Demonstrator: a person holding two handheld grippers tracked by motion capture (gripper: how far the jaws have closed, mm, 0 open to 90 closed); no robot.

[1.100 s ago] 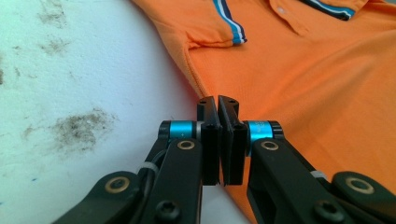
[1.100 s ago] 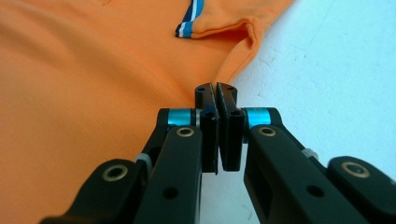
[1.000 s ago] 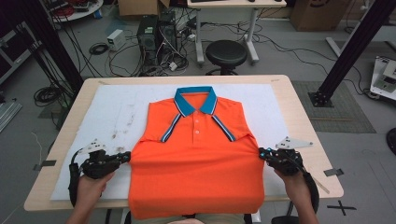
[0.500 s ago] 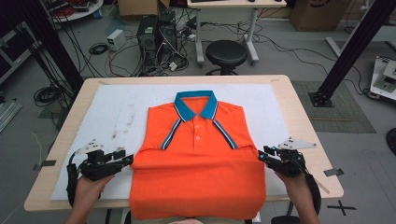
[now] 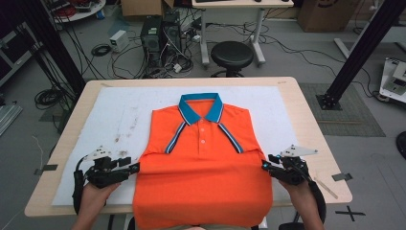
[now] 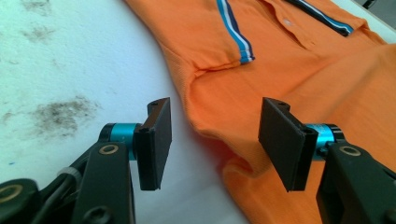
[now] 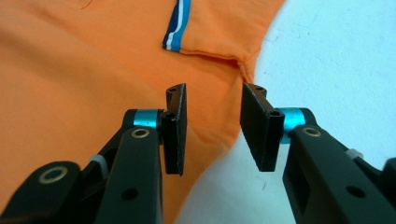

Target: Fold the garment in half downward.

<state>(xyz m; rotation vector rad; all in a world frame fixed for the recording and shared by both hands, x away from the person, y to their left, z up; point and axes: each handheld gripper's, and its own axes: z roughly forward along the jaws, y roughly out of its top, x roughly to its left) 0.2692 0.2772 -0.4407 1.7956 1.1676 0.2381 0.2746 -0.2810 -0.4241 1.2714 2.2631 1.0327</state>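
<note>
High view: orange polo shirt [image 5: 203, 167] lies flat, front up, in the middle of the frame on the white mat [image 5: 95, 115] over the counter [image 5: 306, 120], collar toward the top of the frame, hem hanging over the near edge. Both sleeves appear already folded in, so the sides run straight; judged as partway through a fold, with the lengthwise fold of the body left to do. Left tongs [image 5: 134, 167] and right tongs [image 5: 266, 166] sit at the shirt's two side edges. Left gripper view: left tongs [image 6: 215, 140] open, just been opening, the shirt's folded edge [image 6: 219, 116] lying between the jaws, unpinched. Right gripper view: right tongs [image 7: 212, 128] likewise parted, just been opening, cloth edge loose between them. No brand, label or readable writing on the shirt or mat.
</note>
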